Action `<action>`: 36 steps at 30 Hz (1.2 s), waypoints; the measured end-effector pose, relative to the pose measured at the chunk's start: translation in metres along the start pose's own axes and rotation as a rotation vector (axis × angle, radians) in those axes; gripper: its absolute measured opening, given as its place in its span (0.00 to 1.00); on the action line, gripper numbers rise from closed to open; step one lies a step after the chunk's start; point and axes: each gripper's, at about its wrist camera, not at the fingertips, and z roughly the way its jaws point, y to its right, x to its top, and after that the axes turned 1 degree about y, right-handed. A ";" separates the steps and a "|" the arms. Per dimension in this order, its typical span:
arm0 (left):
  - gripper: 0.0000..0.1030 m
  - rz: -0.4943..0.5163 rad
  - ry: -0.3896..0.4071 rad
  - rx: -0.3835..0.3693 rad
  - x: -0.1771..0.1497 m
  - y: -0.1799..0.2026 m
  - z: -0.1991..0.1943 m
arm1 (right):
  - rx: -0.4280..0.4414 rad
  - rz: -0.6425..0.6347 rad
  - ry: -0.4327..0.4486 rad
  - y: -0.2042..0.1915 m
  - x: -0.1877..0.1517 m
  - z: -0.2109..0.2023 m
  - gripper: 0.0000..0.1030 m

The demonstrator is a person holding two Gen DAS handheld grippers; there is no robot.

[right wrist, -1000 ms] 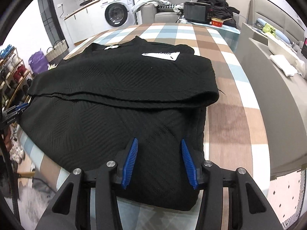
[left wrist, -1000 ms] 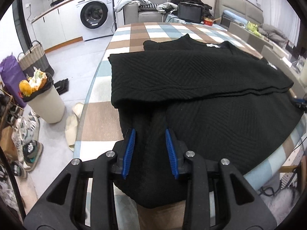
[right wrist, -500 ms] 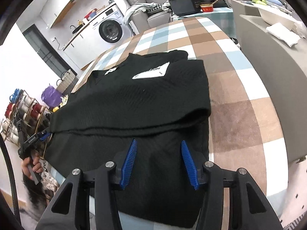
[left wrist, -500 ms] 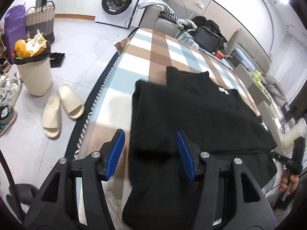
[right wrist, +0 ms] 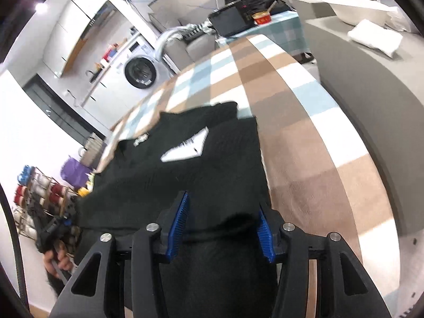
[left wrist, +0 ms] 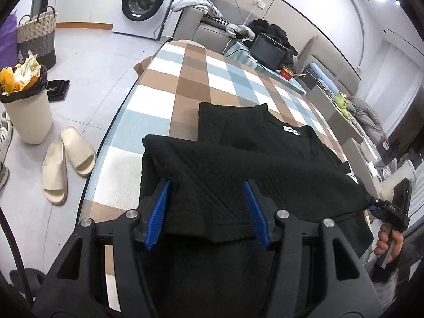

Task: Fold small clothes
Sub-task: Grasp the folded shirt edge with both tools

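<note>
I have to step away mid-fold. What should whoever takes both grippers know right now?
Left gripper: jaws open, black fabric between them, not pinched.
Right gripper: the same, at the other side.
The black sweater lies on the checked tablecloth, one layer folded over across its middle, white label facing up.
Left: grip the near edge, finish the fold, square it.

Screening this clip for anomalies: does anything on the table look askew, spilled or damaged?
Nothing spilled or damaged. The black sweater lies partly folded on the checked tablecloth, its near edge hanging off the table; the right-wrist view is motion-blurred.
</note>
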 end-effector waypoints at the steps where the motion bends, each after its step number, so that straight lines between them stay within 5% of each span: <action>1: 0.49 0.004 -0.002 0.004 0.002 0.000 0.004 | 0.014 -0.003 0.005 -0.001 0.002 0.001 0.48; 5: 0.18 -0.006 -0.011 0.022 0.005 -0.003 0.016 | 0.037 -0.002 -0.002 -0.008 0.010 0.013 0.44; 8: 0.05 -0.021 0.000 0.038 0.007 -0.007 0.019 | -0.010 -0.002 0.004 -0.011 0.016 0.022 0.18; 10: 0.05 -0.011 0.019 0.038 0.008 -0.007 0.016 | -0.034 -0.010 0.030 -0.013 0.017 0.022 0.07; 21: 0.04 -0.025 0.161 -0.001 0.058 0.005 -0.015 | -0.005 -0.086 0.199 -0.056 0.063 -0.017 0.06; 28: 0.04 -0.001 0.230 0.001 0.124 0.019 0.002 | 0.003 -0.061 0.256 -0.076 0.139 0.013 0.06; 36: 0.04 0.003 0.154 0.051 0.133 0.000 0.047 | -0.058 -0.035 0.147 -0.049 0.136 0.057 0.06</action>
